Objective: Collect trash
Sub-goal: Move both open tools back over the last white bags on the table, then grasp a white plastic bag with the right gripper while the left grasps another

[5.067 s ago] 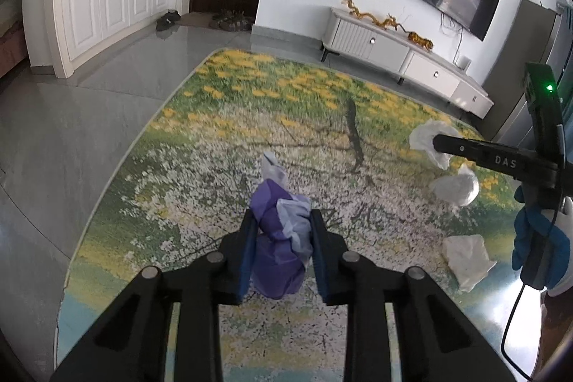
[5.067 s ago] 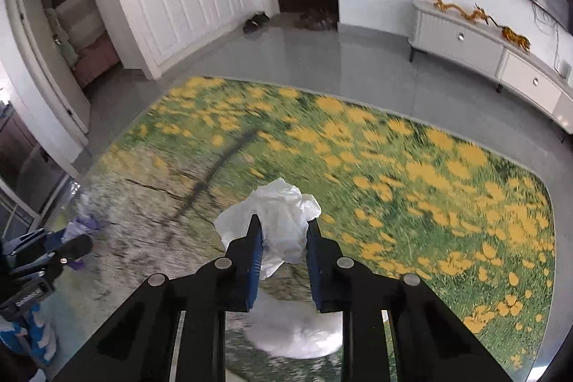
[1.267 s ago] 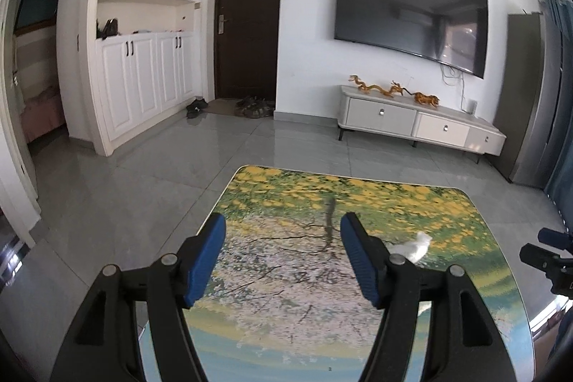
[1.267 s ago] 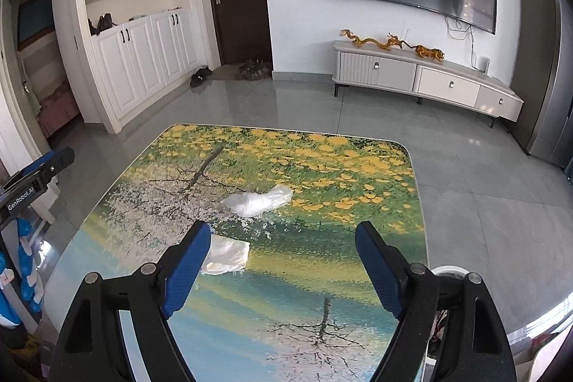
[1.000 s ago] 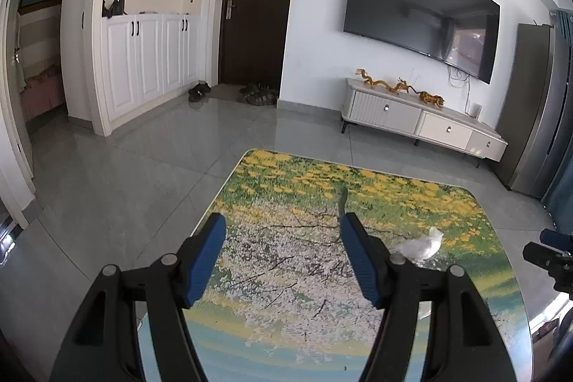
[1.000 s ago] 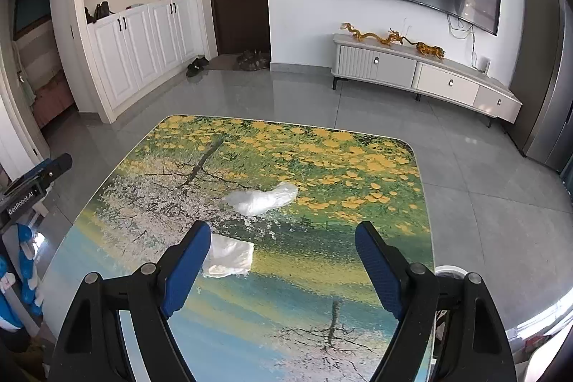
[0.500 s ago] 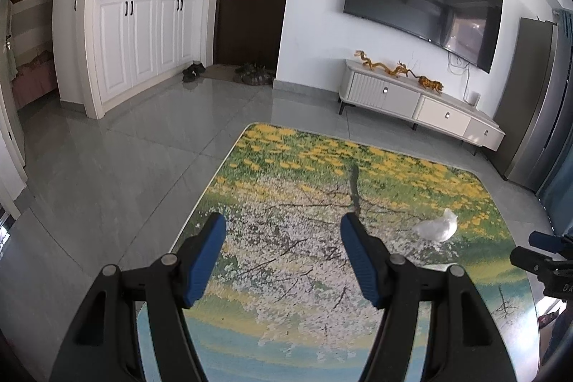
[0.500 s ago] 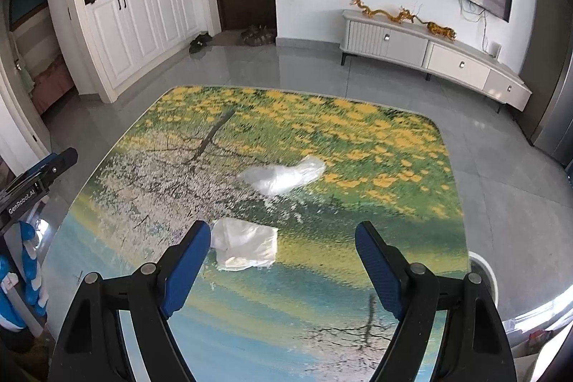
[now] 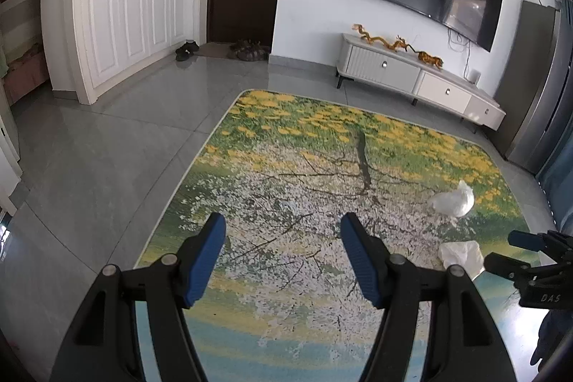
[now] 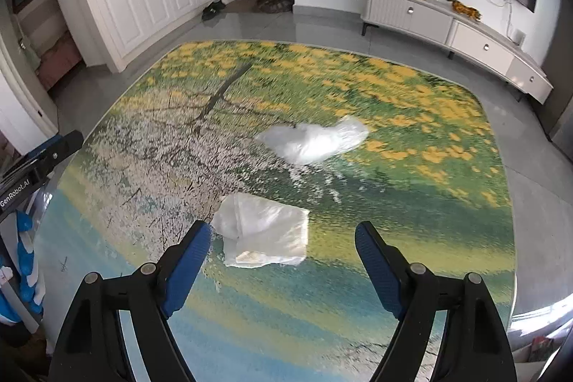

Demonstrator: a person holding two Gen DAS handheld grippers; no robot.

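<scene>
Both claws, left claw [image 9: 283,256] and right claw [image 10: 283,265], are wide apart and empty. Two pieces are left on the desk [image 10: 447,203]: a flat white paper tissue [image 10: 266,235] at lower middle and a crumpled clear plastic bag [image 10: 315,140] above it.

Just ahead of the right gripper's ribbed blue pads [image 10: 186,260] lies a soft, matt, crumpled white paper tissue [image 10: 265,235]; beyond it a thin, translucent white plastic bag [image 10: 313,140]. Both rest on the glossy, glass-smooth printed tabletop [image 10: 412,203].

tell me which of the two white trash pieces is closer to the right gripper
The flat folded tissue, lying just ahead of the open right gripper; the crumpled plastic bag sits farther up the table.
</scene>
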